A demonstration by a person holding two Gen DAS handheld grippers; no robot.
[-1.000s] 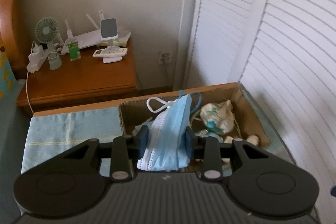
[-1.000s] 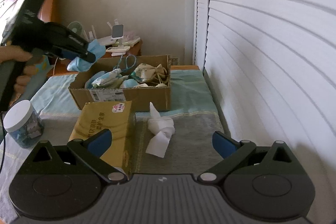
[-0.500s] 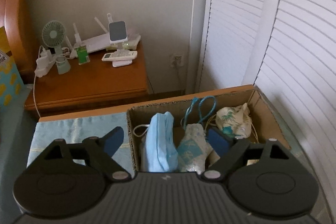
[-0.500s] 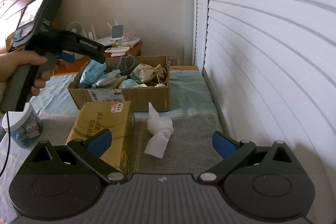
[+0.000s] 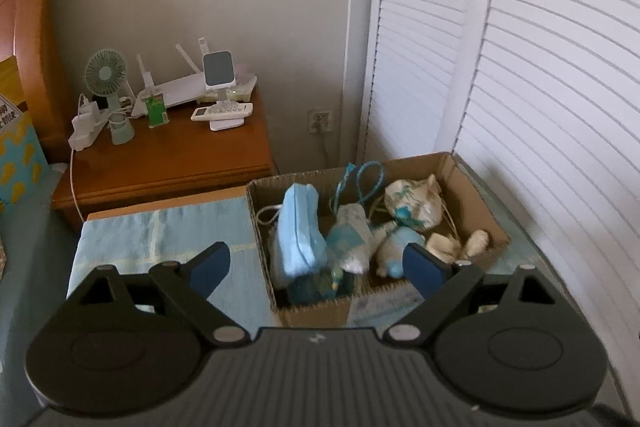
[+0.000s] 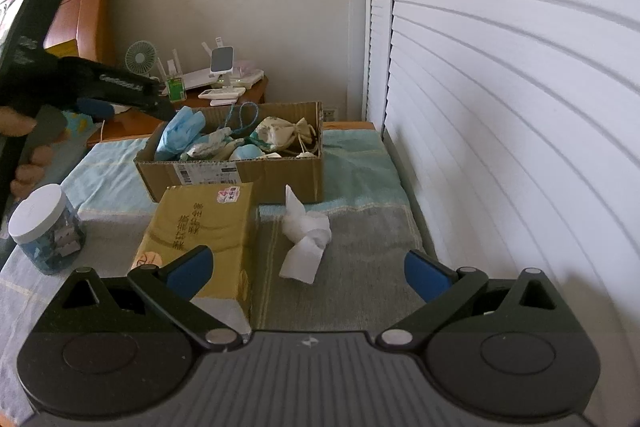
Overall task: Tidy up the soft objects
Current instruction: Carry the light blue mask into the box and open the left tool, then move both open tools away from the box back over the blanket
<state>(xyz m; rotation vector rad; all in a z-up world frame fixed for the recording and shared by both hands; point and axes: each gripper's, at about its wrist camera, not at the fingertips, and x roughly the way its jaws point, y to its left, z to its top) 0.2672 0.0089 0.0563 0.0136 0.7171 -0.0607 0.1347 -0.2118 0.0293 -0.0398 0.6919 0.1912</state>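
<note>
- Left gripper (image 5: 318, 261) is tilting downward — its jaws have just been opening, nothing between them.
- Right gripper (image 6: 306, 269) is hanging wide apart, empty.

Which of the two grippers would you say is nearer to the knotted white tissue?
Right. The right gripper sits just short of the knotted white tissue; the left gripper is up by the cardboard box.

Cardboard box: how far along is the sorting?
Done: the blue face mask lies in the cardboard box with the pouches. In hand: nothing; the left claw has just opened, and the right claw is open. Left: the twisted white tissue on the cloth.
</note>
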